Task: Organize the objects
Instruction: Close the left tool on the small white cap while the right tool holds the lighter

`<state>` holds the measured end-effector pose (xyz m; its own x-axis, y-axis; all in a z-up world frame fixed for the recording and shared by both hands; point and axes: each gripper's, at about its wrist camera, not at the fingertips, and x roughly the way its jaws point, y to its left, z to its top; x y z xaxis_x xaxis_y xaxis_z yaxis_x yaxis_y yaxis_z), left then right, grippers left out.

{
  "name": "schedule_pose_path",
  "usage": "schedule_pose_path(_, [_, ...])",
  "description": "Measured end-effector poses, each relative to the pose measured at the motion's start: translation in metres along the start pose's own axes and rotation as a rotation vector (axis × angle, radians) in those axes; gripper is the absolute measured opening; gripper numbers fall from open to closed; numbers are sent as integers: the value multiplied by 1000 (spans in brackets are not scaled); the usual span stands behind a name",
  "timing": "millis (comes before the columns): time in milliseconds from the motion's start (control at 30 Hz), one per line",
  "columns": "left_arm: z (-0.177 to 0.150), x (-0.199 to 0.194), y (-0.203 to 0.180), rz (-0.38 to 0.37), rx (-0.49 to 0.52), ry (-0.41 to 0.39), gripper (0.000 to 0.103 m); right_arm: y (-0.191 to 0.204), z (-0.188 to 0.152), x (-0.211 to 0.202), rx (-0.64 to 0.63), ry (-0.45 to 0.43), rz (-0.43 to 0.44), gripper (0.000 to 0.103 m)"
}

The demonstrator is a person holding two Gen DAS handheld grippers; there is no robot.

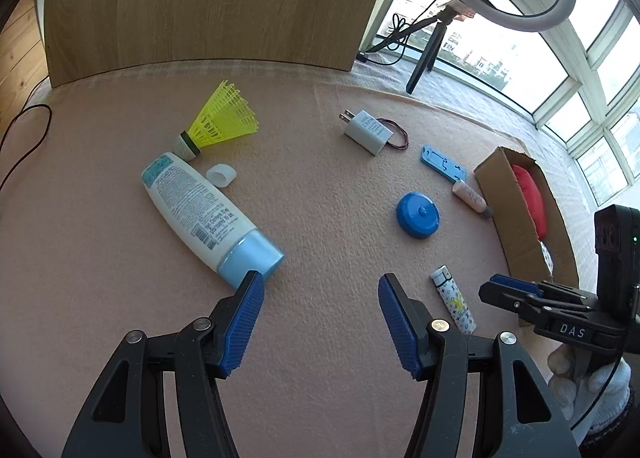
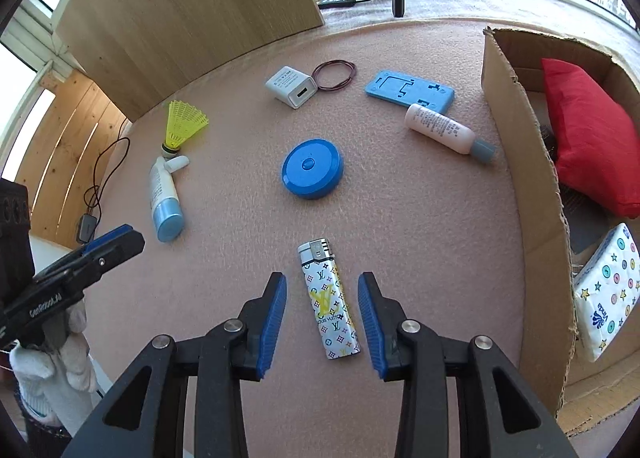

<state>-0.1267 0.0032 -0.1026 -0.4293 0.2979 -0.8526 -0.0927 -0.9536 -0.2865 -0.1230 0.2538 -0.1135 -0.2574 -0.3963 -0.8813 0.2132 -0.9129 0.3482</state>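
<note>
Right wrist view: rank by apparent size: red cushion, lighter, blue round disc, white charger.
1. red cushion, partly hidden by the box wall
2. lighter and blue round disc: look similar, and the lighter is nearer the camera, so unranked
3. white charger

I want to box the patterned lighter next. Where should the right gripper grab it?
Grip the lighter across its long flat sides at mid-body, coming straight down. It lies flat, lengthwise between the open right gripper fingers, metal head away.
</note>
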Motion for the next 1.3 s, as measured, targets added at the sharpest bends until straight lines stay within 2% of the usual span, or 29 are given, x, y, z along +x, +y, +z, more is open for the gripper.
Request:
schedule_pose_path(133, [26,8,10,4,-19,5,63,10,-10,-17,-38,-34,-9,34])
schedule_pose_path(300, [59,21,22,44,-14,10,63,15,-19,-30,-16,-43,41,34])
schedule_pose_path(400, [79,28,32,36,-29,11,62,17,-22,-37,-18,-60,40,34])
schedule_pose_path(533, [99,45,49,67,-54,39,62,14,-27,-43,-13,-70,35,34])
schedule_pose_path(667, [107,65,59,88,-60,99,53,7,-32,-45,7,-69,35,34])
schedule_pose_path(900, [104,87,69,121,-51,167,49,-10,-33,-51,51,-87,24,34])
schedule_pose_path(967, [102,90,71,96,-64,182,41,-13,-32,-53,58,-91,21,34])
schedule_pose_path(1100, [96,93,69,69,-63,194,31,-16,-31,-52,65,-90,19,34])
schedule_pose_path(1167, [93,93,67,52,-63,190,22,-17,-31,-51,68,-85,23,34])
schedule_pose_path(1300, [86,91,58,24,-50,178,11,-16,-28,-49,68,-75,32,34])
